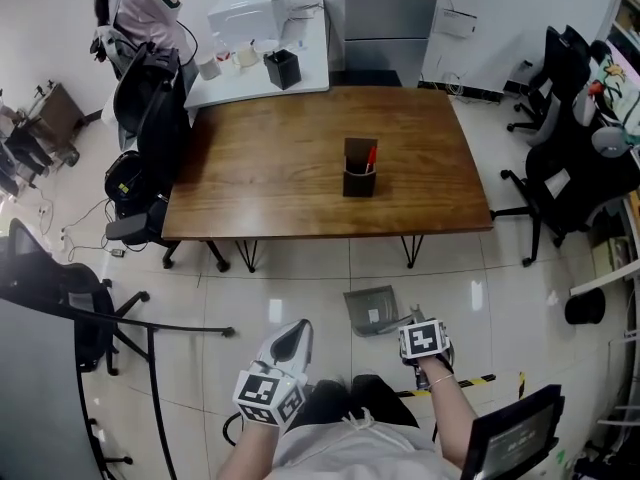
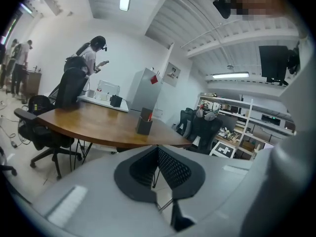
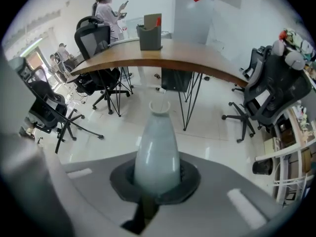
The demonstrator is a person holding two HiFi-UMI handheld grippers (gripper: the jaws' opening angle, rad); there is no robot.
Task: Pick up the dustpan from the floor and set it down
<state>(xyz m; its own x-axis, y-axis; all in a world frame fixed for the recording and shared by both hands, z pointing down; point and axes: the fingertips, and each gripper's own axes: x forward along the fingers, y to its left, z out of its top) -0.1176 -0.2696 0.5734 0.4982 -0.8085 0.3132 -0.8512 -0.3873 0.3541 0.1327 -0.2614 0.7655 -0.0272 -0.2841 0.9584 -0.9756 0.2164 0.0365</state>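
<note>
Grey dustpan [image 1: 372, 310], one, wooden table [image 1: 280, 168], one

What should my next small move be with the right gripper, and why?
Probably lift straight up a little. The right gripper is shut on the pale handle of the dustpan, which lies on the tiled floor in front of the table. A short raise would show whether the grip holds before you carry it.

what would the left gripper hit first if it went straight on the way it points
Most likely the table, near its front edge. In the left gripper view that edge lies just past the left gripper's jaw tips, with nothing in between. Depth is unclear, so it might pass just under instead.
</note>
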